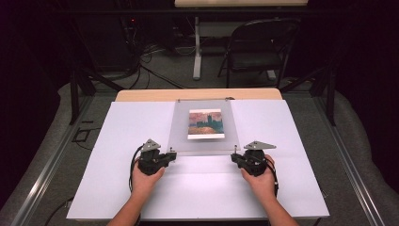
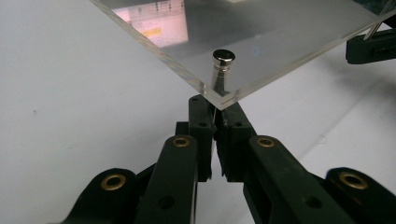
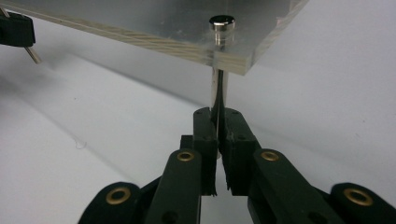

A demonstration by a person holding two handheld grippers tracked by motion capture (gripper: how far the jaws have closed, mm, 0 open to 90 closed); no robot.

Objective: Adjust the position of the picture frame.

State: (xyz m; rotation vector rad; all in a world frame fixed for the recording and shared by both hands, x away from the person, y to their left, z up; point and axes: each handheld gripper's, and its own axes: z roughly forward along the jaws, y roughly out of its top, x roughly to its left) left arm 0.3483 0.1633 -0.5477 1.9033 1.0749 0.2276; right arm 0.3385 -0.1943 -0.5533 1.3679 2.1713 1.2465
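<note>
A clear acrylic panel (image 1: 181, 136) with a landscape picture (image 1: 205, 124) under it lies on the white sheet (image 1: 117, 141). My left gripper (image 1: 173, 154) is at the panel's near left corner (image 2: 219, 100). It (image 2: 215, 109) is shut on the shaft of a capped metal pin (image 2: 223, 58) that passes through that corner. My right gripper (image 1: 234, 157) is at the near right corner. There it (image 3: 218, 116) is shut on the shaft of a second capped pin (image 3: 221, 25) below the panel edge (image 3: 233, 60), which stands above the sheet.
The white sheet covers a wooden table (image 1: 141, 95). Behind it stand a folding chair (image 1: 261, 47), a desk leg (image 1: 197, 52) and floor cables (image 1: 155, 70). Dark metal struts (image 1: 75, 94) flank the table.
</note>
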